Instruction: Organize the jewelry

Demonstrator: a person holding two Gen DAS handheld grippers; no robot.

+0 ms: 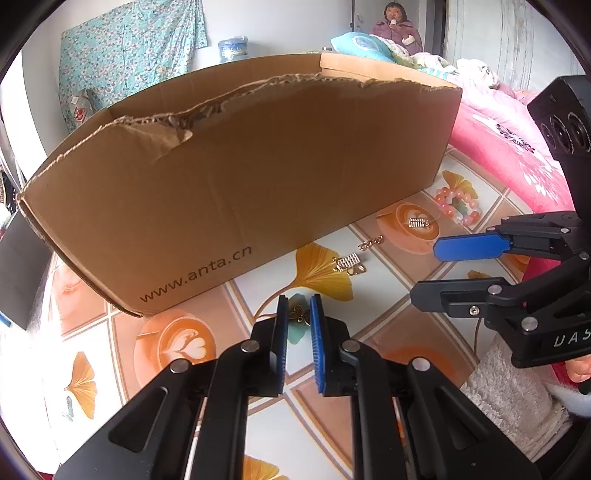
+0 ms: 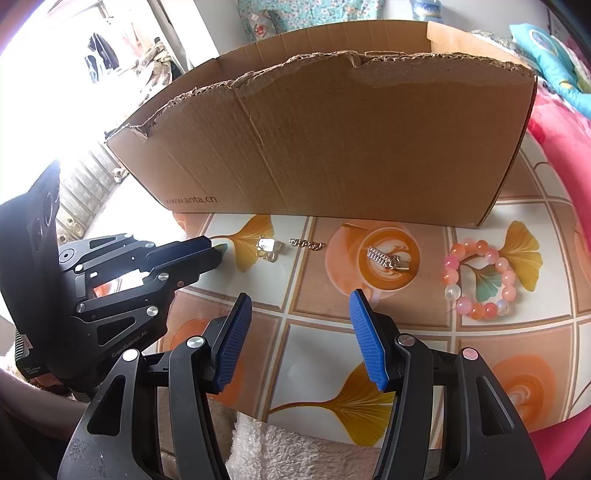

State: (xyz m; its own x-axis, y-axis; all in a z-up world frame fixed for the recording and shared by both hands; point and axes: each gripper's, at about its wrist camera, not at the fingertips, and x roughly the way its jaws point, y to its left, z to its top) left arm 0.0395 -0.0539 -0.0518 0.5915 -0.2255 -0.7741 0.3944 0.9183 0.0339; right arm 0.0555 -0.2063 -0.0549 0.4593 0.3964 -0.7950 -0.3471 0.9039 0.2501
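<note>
A small bronze butterfly pendant (image 1: 299,314) lies on the patterned tablecloth (image 1: 384,291), and the blue pads of my left gripper (image 1: 299,307) are shut on its two sides. In the right wrist view the left gripper (image 2: 217,253) rests with its tip on the table. A gold charm (image 1: 349,264) (image 2: 269,248), a short chain (image 1: 371,243) (image 2: 306,243), a gold comb-shaped clip (image 1: 419,222) (image 2: 384,257) and a pink bead bracelet (image 1: 458,206) (image 2: 480,282) lie in a row before the box. My right gripper (image 2: 299,297) (image 1: 424,271) hovers open and holds nothing, short of the clip.
A large torn-rimmed cardboard box (image 1: 236,166) (image 2: 332,140) stands open-topped right behind the jewelry. A pink bed (image 1: 502,147) borders the table on the right. A person (image 1: 397,29) sits far back. A white fleece sleeve (image 2: 280,450) is at the near edge.
</note>
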